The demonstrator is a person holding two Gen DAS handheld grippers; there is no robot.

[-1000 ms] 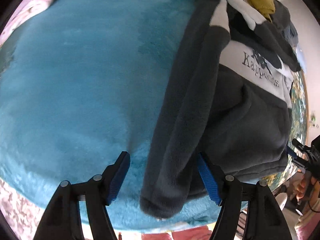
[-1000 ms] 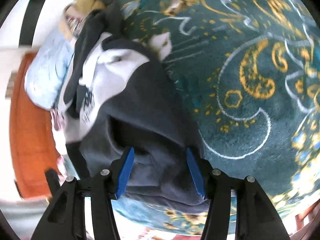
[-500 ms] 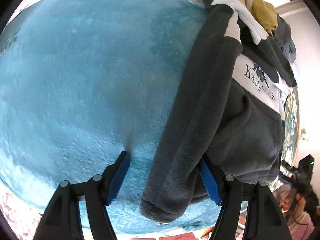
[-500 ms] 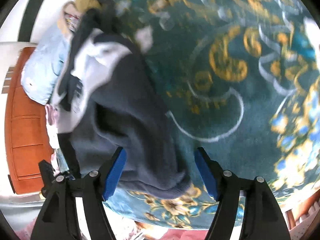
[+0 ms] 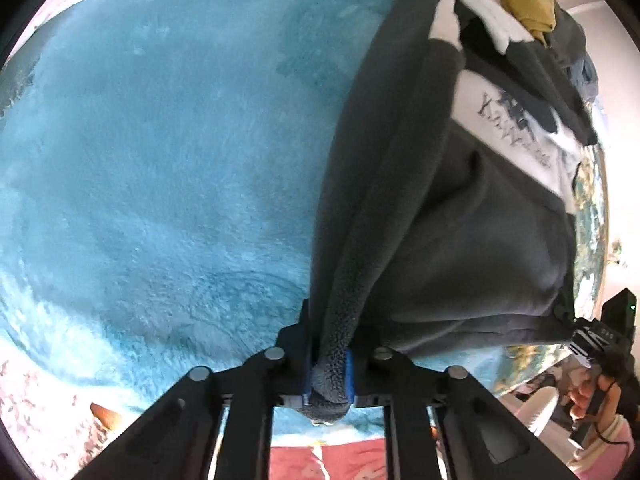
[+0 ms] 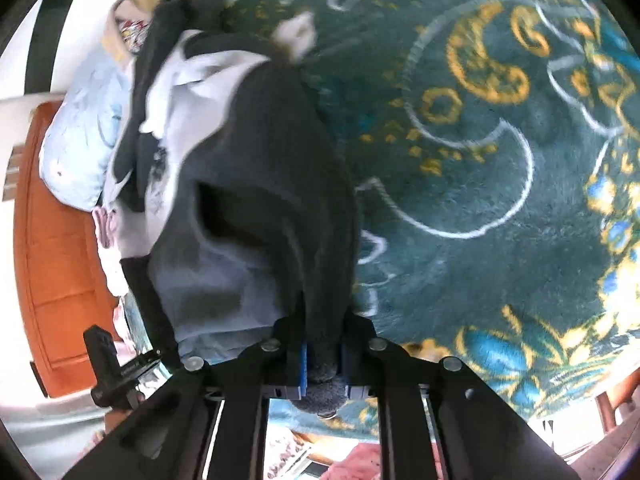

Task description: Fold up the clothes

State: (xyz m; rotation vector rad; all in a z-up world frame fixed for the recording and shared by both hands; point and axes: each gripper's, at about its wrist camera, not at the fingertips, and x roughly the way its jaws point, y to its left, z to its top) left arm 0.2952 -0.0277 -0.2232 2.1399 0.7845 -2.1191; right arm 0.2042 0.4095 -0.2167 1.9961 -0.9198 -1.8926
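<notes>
The dark grey fleece hoodie (image 5: 460,216) has a white chest band with blurred dark lettering and white patches near the collar. It lies spread over a blue plush blanket (image 5: 160,160) on one side and a green patterned one (image 6: 480,160) on the other. Both bottom corners are pinched up into narrow bunched folds.

The left gripper (image 5: 329,372) sits at the lower centre of its frame, jaws drawn close together and pinching a fold of the dark fleece sweatshirt (image 5: 460,220) between the blue pads (image 5: 349,372); its black arms spread toward the bottom corners. The right gripper (image 6: 322,366) sits likewise at the lower centre of its own frame, jaws clamped on a dark fold; it also shows at the lower right edge of the left wrist view.
</notes>
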